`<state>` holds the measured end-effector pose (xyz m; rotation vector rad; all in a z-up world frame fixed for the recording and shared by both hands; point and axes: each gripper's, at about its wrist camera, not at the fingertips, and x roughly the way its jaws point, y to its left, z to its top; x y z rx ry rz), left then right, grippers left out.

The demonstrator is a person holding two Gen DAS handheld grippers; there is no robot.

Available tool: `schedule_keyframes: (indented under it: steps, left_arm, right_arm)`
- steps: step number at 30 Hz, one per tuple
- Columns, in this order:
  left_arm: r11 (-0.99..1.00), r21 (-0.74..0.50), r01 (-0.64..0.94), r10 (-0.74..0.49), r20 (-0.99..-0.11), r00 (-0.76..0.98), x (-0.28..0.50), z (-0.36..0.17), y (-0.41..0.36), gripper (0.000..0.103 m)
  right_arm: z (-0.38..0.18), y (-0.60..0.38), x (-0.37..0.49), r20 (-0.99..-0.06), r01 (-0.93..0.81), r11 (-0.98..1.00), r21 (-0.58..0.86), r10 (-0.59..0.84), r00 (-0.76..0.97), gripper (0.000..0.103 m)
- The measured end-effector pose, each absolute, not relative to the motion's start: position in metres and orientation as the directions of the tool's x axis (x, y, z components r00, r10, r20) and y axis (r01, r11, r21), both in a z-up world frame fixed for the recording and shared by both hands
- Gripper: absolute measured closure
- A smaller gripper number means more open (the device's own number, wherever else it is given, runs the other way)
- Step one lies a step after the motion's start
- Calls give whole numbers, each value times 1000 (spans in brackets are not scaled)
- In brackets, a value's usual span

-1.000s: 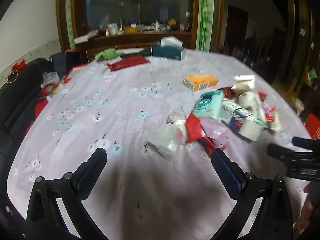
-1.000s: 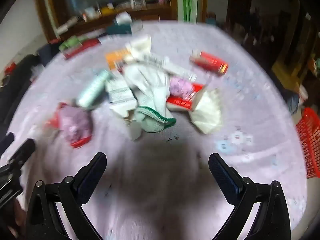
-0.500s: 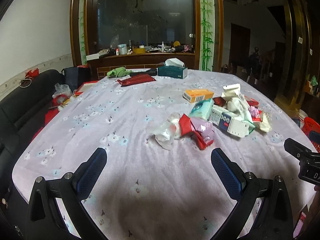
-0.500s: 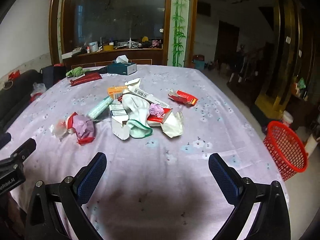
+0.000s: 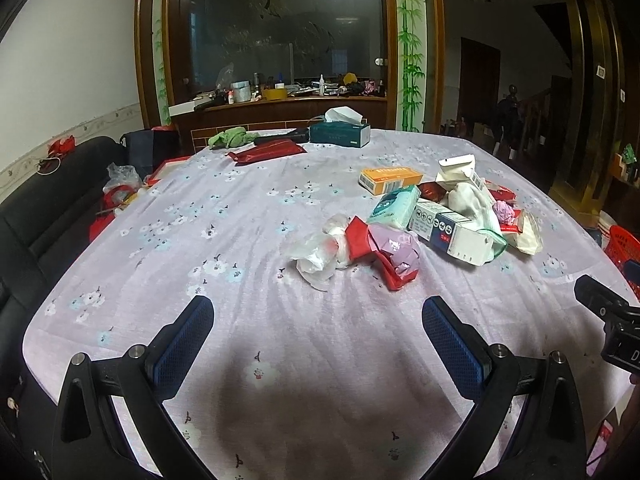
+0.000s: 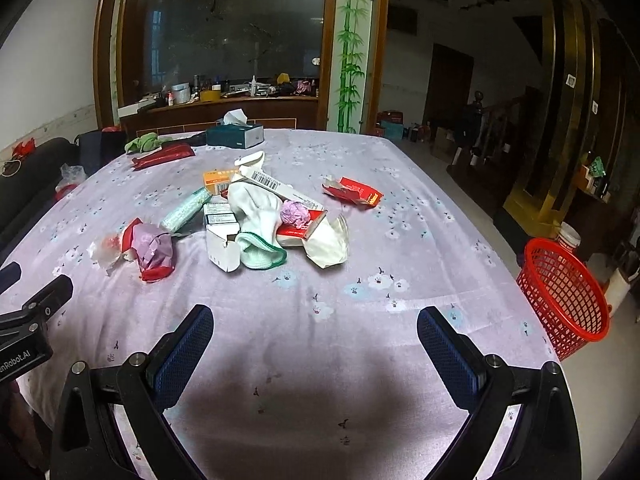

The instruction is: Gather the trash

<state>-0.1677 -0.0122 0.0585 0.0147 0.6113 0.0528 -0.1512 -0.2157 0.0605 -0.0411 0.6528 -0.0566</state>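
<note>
Both spread wide and empty, the left gripper point(image 5: 316, 334) sits nearer the crumpled wrappers point(image 5: 356, 250) at its twelve o'clock than the right gripper point(image 6: 314, 342).

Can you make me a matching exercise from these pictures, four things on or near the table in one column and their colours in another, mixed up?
Things:
1. tissue box
2. basket
3. crumpled cloth
4. small carton

Colours:
A. green
B. orange
C. dark teal
D. red

Pairs: 1-C, 2-D, 3-A, 4-B
</note>
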Motion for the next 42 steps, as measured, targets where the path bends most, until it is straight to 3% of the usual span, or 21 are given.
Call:
schedule_keyframes:
  steps: [17,25,31,36,38,40,42]
  left_arm:
    - [999,22,-27,35,-603,797,-161,53,-13,0]
    - [999,-50,3,-34,-649,760,-143,57,3,0]
    - [992,-119,49,-118,-692,712,-108,66,14,0]
    - [993,-86,84,-120,-719,684,-69,70,14,1]
    - [989,-112,99,-149,-746,649,-53,64,17,14]
    - [987,-137,89,-163,-786,597,-35,52,22,35]
    - [979,-180,99,-205,-811,548,-22,39,24,45]
  right_arm:
    - [52,-214,-146,-636,6,999,-41,-31,771,5]
    - [57,-218,-141,-654,-50,999,21,52,754,20]
    - [64,-224,-127,-674,-148,977,152,212,708,44]
    - [73,-243,-115,-672,-132,967,219,248,698,45]
    - [77,-255,-109,-671,-99,970,220,225,706,45]
    - [77,-264,-103,-682,-81,972,219,212,700,45]
    - [74,-272,-93,-692,-74,968,240,225,686,45]
